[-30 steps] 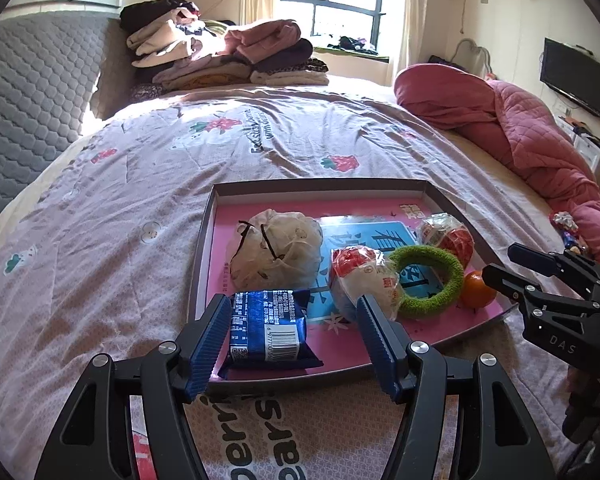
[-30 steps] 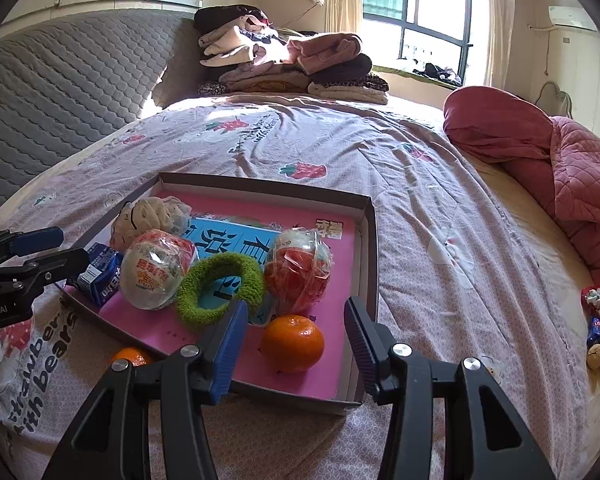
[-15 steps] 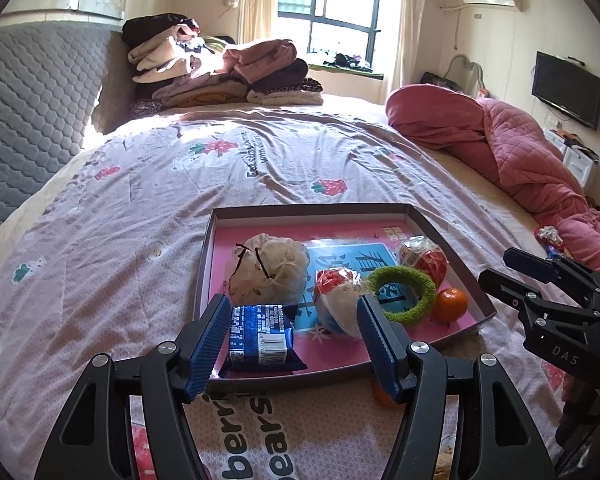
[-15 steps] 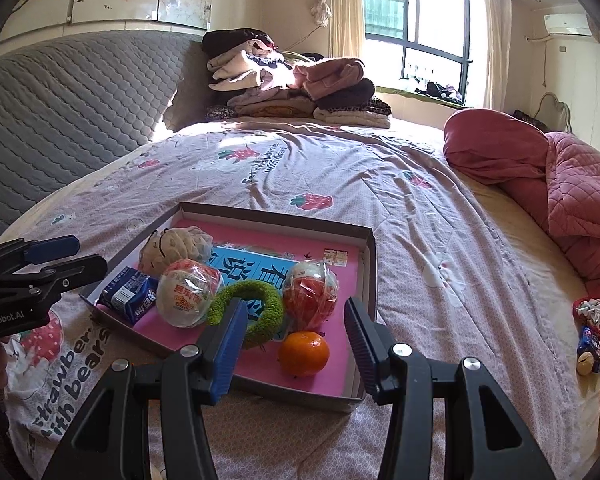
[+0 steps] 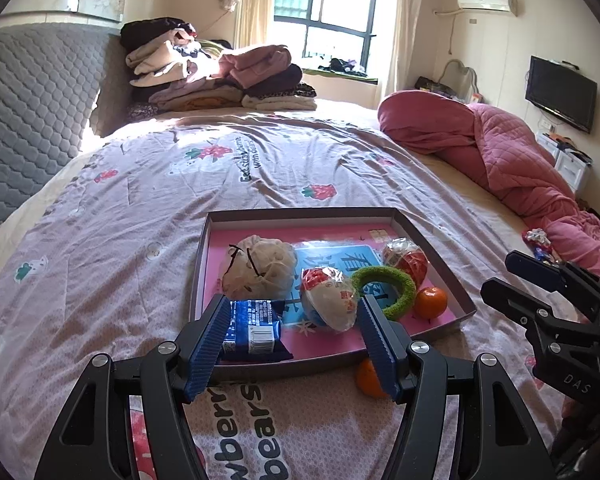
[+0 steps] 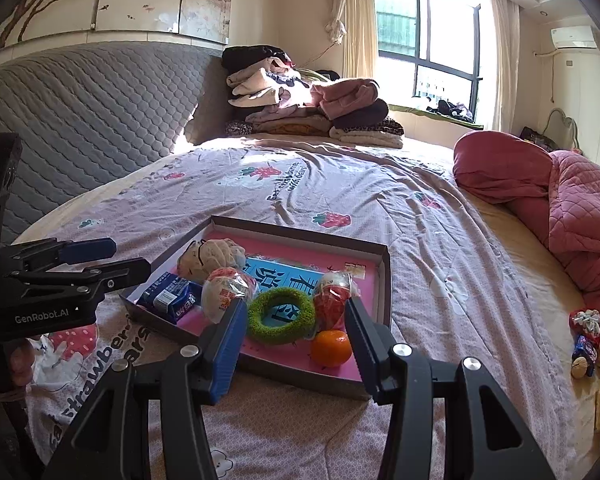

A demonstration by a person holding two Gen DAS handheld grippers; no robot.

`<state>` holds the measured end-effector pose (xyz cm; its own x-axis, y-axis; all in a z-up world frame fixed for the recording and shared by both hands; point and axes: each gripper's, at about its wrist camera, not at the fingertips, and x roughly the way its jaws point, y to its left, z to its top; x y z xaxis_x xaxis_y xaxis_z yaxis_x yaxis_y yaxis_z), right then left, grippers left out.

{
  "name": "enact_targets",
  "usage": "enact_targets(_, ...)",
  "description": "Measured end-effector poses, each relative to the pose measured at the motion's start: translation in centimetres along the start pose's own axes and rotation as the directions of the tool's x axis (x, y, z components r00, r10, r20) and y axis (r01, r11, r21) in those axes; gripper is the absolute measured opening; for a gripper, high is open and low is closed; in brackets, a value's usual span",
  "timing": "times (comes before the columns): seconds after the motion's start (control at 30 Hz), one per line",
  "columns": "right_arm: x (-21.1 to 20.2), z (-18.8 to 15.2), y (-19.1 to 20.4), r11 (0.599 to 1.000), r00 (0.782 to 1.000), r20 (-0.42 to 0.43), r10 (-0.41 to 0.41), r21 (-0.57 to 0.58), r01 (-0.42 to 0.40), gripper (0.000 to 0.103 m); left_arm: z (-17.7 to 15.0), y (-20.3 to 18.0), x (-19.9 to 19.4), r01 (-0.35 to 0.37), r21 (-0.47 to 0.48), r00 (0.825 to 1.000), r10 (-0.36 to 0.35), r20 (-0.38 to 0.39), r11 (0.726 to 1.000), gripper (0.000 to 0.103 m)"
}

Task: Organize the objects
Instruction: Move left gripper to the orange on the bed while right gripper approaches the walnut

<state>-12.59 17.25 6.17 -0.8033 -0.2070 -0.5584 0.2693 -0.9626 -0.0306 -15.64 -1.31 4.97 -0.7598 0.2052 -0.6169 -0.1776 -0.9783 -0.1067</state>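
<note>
Both hands have pulled up and back from the tray (image 5: 440, 240), so it looks smaller and farther away than a moment ago. That likely means the things in it are set down and done with. In the tray lie a blue packet (image 5: 252, 320), a pale bag (image 5: 260, 268), two wrapped balls (image 6: 228, 292), a green ring (image 6: 280, 316) and an orange (image 6: 331, 347). A second orange (image 5: 367, 376) sits on the bed just outside the tray, so it may be next. The left gripper (image 5: 292, 348) points down at the tray's near edge, its fingers wide apart and holding nothing. The right gripper (image 6: 296, 344) does the same, fingers about half open and empty.
</note>
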Motion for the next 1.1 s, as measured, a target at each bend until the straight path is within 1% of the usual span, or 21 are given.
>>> enact_targets(0.13,-0.7,-0.2,0.4,1.0,1.0,0.014,-0.008,-0.014,0.009,0.05,-0.2,-0.2,-0.4,-0.007,-0.005,1.0,0.007,0.004,1.0,0.067)
enact_targets(0.3,-1.1,-1.2,0.3,1.0,1.0,-0.002,-0.003,0.001,0.003,0.05,-0.6,-0.8,-0.7,-0.01,0.005,1.0,0.01,0.001,1.0,0.067)
enact_targets(0.57,-1.5,-2.7,0.5,1.0,1.0,-0.022,0.01,0.003,-0.01,0.05,-1.3,-1.4,-0.9,-0.002,0.024,1.0,0.002,-0.02,1.0,0.067)
enact_targets(1.1,-1.7,-3.9,0.9,1.0,0.999,-0.044,0.023,-0.004,-0.023,0.05,-2.8,-1.6,-0.4,0.001,0.027,0.998,0.001,-0.064,1.0,0.067)
